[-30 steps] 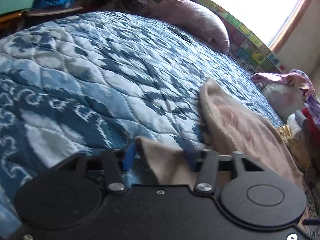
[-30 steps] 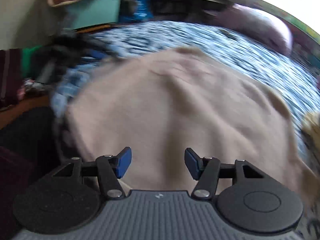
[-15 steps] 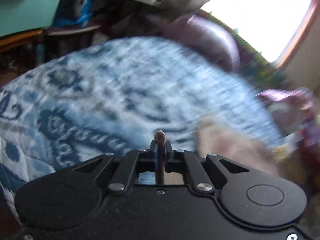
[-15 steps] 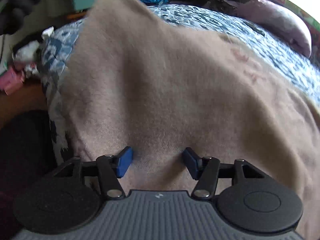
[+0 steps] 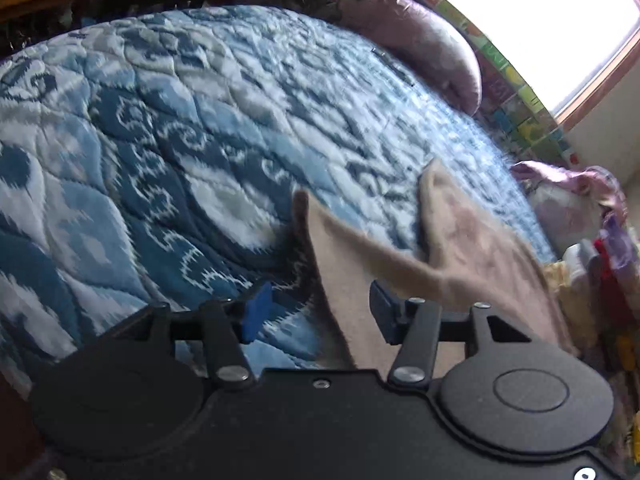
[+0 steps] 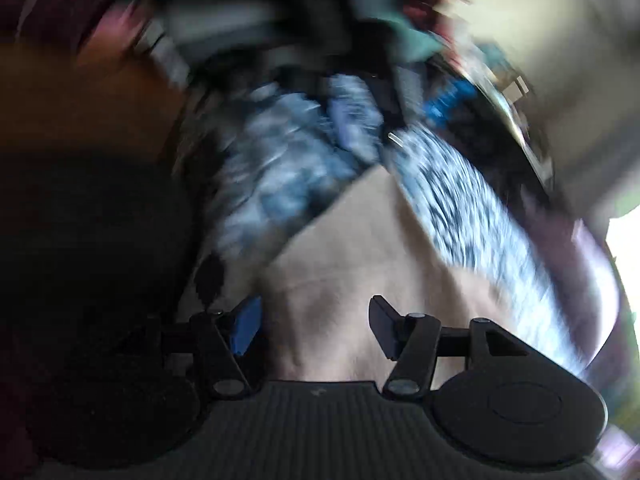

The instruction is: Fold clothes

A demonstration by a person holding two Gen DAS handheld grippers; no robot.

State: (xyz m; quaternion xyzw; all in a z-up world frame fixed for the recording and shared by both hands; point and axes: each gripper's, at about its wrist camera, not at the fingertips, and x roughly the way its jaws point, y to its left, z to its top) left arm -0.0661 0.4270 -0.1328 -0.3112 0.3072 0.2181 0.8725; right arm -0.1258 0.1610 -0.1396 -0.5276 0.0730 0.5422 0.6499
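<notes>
A beige garment lies on the blue patterned quilt of a bed. In the left wrist view its near corner falls between the fingers of my left gripper, which is open and holds nothing. In the blurred right wrist view the beige garment spreads out in front of my right gripper, which is open just above the cloth. The quilt shows beyond it.
A mauve pillow lies at the head of the bed under a bright window. A pile of coloured clothes sits at the bed's right side. Dark clutter and furniture stand past the bed's far edge.
My left gripper was shut on the garment's corner half a second ago and has now opened, dropping the corner. My right gripper stayed open and swung sharply, blurring its view.
</notes>
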